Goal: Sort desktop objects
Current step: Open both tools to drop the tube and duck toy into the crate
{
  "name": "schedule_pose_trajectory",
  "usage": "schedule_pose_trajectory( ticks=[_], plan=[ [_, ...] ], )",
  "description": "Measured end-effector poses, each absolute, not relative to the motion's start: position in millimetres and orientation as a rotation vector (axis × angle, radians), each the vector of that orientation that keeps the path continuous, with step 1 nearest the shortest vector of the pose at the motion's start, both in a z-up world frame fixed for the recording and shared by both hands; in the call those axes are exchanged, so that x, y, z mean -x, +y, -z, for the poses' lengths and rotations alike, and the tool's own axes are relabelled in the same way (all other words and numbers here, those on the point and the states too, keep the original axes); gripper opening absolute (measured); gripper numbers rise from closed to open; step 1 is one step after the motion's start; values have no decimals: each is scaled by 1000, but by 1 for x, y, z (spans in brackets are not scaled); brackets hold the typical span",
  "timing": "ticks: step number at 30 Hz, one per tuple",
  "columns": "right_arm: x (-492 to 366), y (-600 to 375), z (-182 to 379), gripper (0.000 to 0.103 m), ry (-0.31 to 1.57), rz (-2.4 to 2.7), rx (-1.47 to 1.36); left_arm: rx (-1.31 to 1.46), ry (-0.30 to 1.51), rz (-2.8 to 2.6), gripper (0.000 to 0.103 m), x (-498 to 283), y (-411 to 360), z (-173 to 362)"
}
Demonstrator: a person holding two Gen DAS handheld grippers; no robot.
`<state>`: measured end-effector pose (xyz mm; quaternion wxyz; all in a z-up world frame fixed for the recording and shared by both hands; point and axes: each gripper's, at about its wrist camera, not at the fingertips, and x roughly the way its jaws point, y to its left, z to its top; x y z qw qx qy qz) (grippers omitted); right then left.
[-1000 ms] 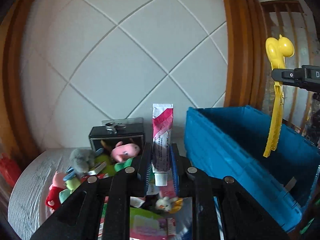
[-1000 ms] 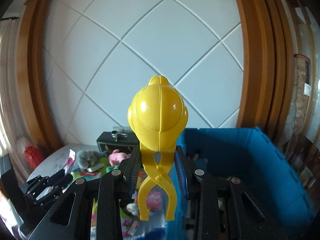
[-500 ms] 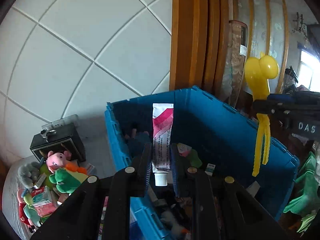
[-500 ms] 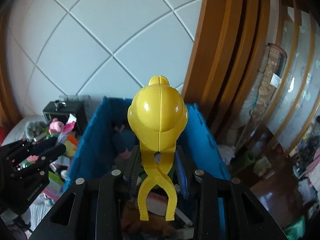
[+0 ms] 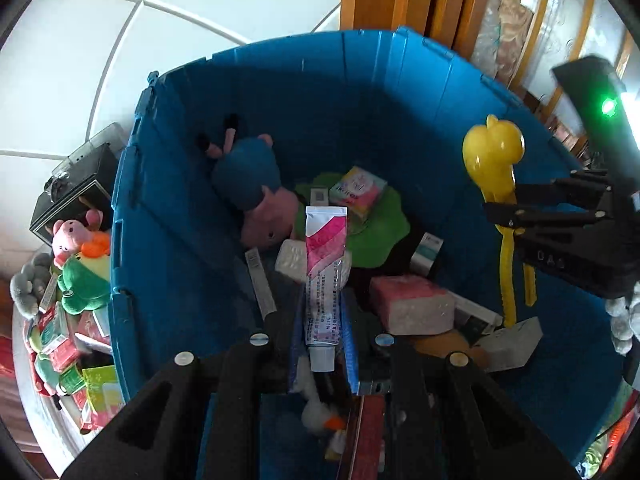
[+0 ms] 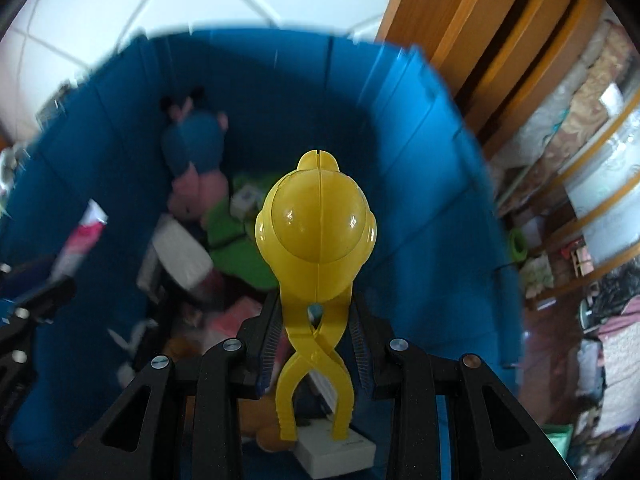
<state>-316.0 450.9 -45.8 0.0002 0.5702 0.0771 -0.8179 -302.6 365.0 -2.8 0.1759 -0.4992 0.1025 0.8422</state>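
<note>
Blue crate (image 5: pixel 168 264) beneath toothpaste tube (image 5: pixel 323 268), yellow clip (image 6: pixel 317 264).

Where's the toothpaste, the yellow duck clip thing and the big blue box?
toothpaste tube (image 5: pixel 325 272), left wrist view, on the middle of the tube, held in the left tool.
yellow duck clip (image 6: pixel 316 236), right wrist view, on its round head.
blue box (image 5: pixel 168 248), left wrist view, on its inner left wall.
</note>
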Motion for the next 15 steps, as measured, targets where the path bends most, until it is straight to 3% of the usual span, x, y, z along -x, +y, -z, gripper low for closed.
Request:
schedule_pose_trajectory(
  ticks=[7, 8, 10, 11, 12, 15],
  plan=[
    [320, 463, 92, 33, 323, 2435, -1926, 1507, 277, -2372, 18, 313, 367, 20],
    [319, 464, 93, 33, 329, 2430, -1929, 1525, 265, -2356, 22, 315, 367, 23],
    [319, 466, 93, 33, 334, 2424, -1922, 1537, 257, -2342, 44, 318, 368, 25],
    [319, 467, 91, 33, 336, 2428, -1916, 1533, 261, -2346, 66, 318, 369, 25],
    [319, 467, 89, 33, 341, 2432, -1908, 1522, 265, -2350, 75, 317, 370, 25],
    [317, 469, 79, 34, 333, 2457, -1882, 1489, 264, -2363, 75, 313, 370, 20]
  ],
)
